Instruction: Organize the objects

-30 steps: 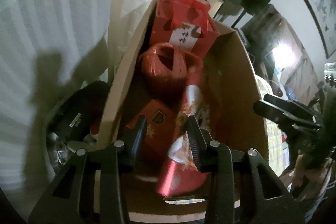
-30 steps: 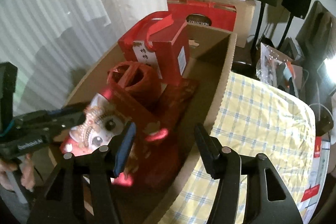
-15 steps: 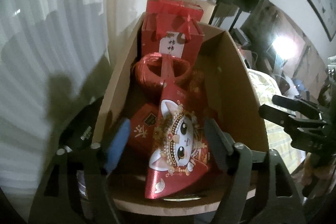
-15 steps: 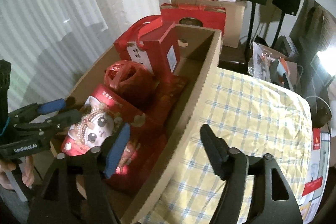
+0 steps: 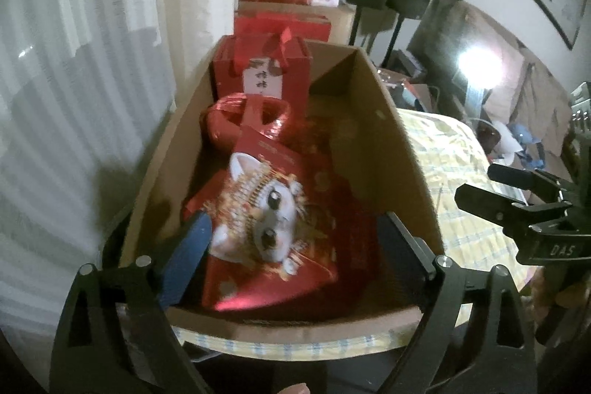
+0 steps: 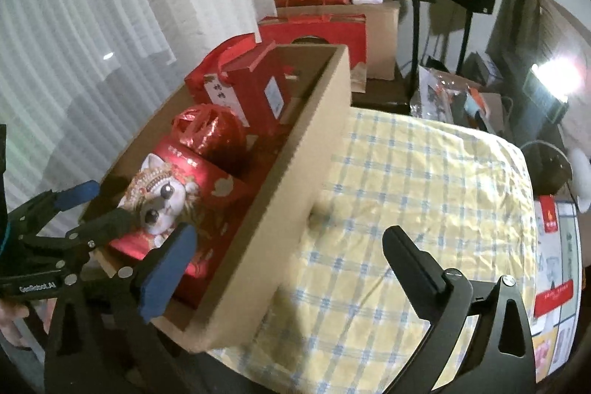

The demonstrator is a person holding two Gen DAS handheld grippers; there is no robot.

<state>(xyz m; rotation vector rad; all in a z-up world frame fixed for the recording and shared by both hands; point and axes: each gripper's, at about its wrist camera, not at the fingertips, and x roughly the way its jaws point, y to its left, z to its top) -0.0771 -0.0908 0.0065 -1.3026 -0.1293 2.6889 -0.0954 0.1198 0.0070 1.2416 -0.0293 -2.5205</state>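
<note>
Both grippers' jaws are opening, the cat-face bag (image 5: 269,220) lying free in the cardboard box (image 5: 402,165).

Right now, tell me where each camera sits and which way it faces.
Left wrist: on the left gripper, angled down into the cardboard box; its jaws are opening, clear of the cat-face bag; right gripper at right.
Right wrist: on the right gripper, angled down over the box's side wall and checked tablecloth; jaws opening, nothing held; left gripper at left.
Shared: box, cat-face bag.
</note>
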